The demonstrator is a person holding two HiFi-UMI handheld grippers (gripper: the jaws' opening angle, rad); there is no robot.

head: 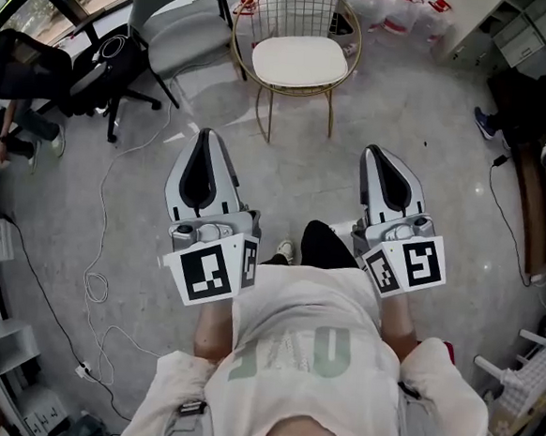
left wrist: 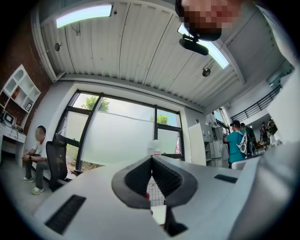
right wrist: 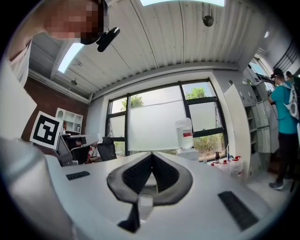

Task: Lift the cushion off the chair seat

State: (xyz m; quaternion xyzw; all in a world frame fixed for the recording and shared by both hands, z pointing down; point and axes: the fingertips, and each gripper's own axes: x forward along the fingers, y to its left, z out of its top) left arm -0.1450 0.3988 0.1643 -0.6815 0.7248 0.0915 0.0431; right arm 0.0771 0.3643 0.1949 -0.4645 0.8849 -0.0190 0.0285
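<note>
Grey polished floor [head: 430,131] of an office. Cream cushion [head: 299,61] flat on wire chair [head: 299,12] seat at 12 o'clock, well apart from both grippers. Left gripper [head: 205,139], right gripper [head: 373,154]: jaws clenched, empty. Judged roughly equidistant; no marked long axis.

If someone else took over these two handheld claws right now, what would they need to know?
Left gripper: shut, empty, held out in front of the body.
Right gripper: shut, empty, level beside the left one.
Cushion: white, lying flat on the seat of the wire chair ahead; neither gripper has reached it.
Done: nothing yet; the cushion is untouched.
Left: step up to the chair, open the jaws, probably grip the cushion's near edge, and lift it off the seat.
</note>
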